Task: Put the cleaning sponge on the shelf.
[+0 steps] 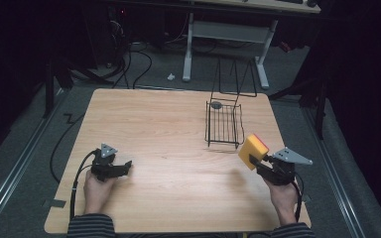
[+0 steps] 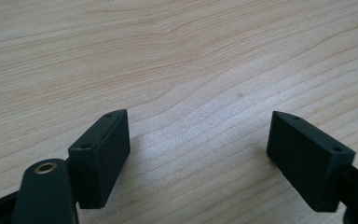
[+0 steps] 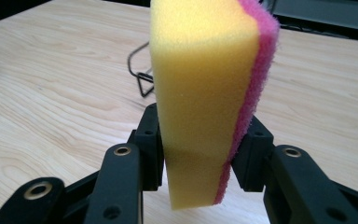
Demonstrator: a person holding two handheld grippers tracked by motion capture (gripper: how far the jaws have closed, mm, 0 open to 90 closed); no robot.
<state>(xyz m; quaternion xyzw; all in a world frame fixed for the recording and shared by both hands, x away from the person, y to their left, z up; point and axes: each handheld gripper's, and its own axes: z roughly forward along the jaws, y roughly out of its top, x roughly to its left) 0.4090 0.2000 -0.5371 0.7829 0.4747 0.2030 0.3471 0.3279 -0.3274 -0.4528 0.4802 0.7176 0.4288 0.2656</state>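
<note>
A yellow sponge (image 1: 253,150) with a pink scouring side is held above the table's right side, just right of the wire basket (image 1: 223,123). My right gripper (image 1: 258,162) is shut on it. In the right gripper view the sponge (image 3: 200,93) stands upright between the two jaws, pink layer to the right, and my right gripper (image 3: 199,149) pinches its lower half. My left gripper (image 1: 125,166) rests low at the table's left front, open. In the left gripper view my left gripper (image 2: 198,144) has its jaws spread wide over bare wood with nothing between them.
The black wire basket holds a small grey round object (image 1: 216,104) at its far end, and its handle frame (image 1: 234,79) stands up behind. The wooden table (image 1: 168,134) has wide open surface in the middle. A white desk frame (image 1: 225,34) and cables (image 1: 144,64) lie on the floor beyond.
</note>
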